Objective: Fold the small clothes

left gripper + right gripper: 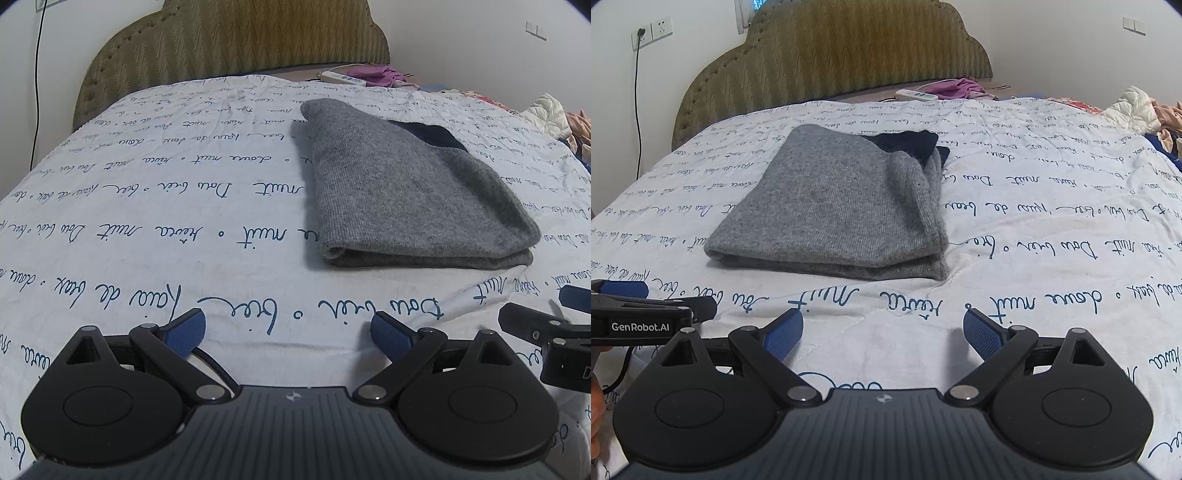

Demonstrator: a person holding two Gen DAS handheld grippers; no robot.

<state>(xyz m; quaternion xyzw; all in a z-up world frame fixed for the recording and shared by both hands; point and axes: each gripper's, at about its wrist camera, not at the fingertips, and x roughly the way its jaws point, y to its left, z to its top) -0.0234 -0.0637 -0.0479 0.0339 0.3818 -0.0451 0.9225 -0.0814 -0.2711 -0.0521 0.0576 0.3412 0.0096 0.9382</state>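
A grey knitted garment [406,199] lies folded flat on the bed, with a dark navy part showing at its far end [432,134]. It also shows in the right wrist view [842,206]. My left gripper [288,332] is open and empty, hovering over the sheet in front of the garment and to its left. My right gripper [882,330] is open and empty, in front of the garment's near folded edge. The right gripper shows at the right edge of the left wrist view [546,332]; the left gripper shows at the left edge of the right wrist view [646,310].
The bed has a white sheet with blue handwriting print [1052,229] and an olive padded headboard [834,48]. A power strip [916,95] and pink cloth [956,86] lie near the headboard. Loose clothes [1134,107] are piled at the far right.
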